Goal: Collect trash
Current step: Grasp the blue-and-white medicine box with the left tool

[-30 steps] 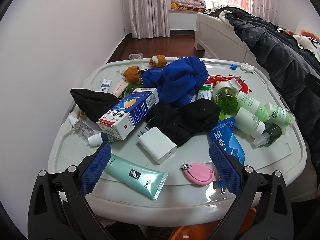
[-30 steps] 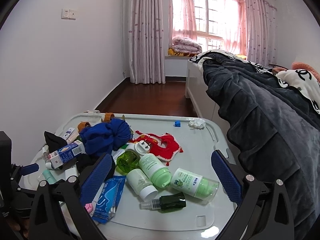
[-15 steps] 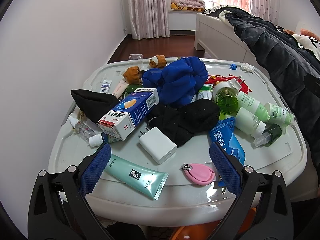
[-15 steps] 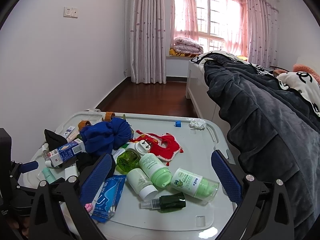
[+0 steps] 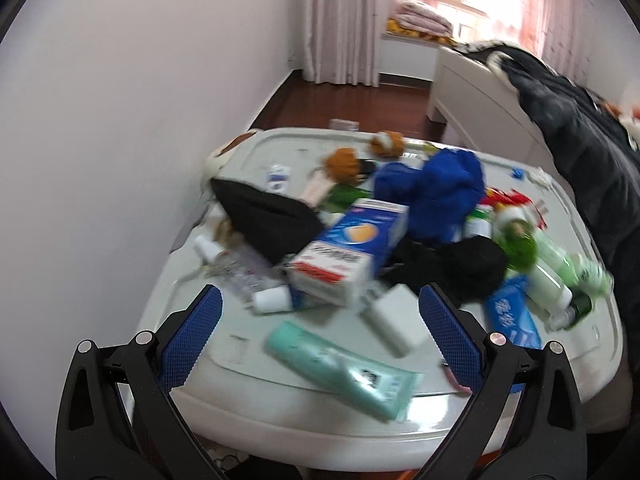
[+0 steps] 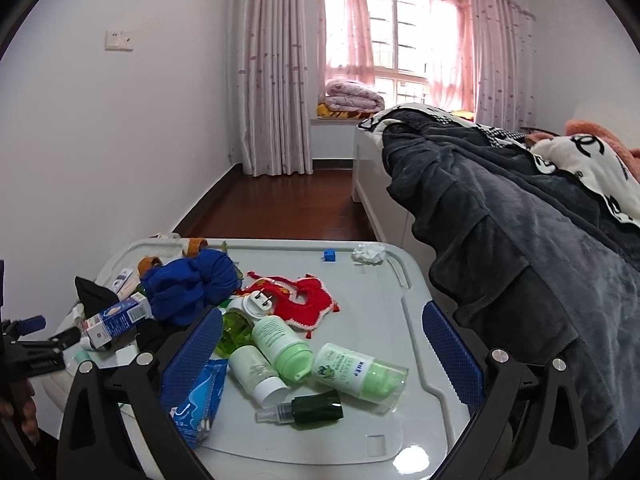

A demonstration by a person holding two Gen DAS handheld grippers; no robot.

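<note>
A white plastic table (image 5: 192,276) is covered with clutter. A crumpled white tissue (image 6: 368,255) lies at its far right edge next to a small blue block (image 6: 329,255). A blue and white carton (image 5: 352,252) lies in the middle, a mint tube (image 5: 344,368) and a white charger block (image 5: 390,318) near the front. My left gripper (image 5: 320,336) is open and empty above the table's near edge. My right gripper (image 6: 322,354) is open and empty over the green and white bottles (image 6: 282,346).
Blue cloth (image 5: 432,192), black cloth (image 5: 268,216), red knitted piece (image 6: 304,304), a blue wipes pack (image 6: 200,396) and a dark spray bottle (image 6: 308,412) crowd the table. A wall stands left, a bed with a grey blanket (image 6: 520,240) right.
My left gripper has swung left and tilted up, so the table sits lower and further right in its blurred view. My right gripper has risen slightly.
</note>
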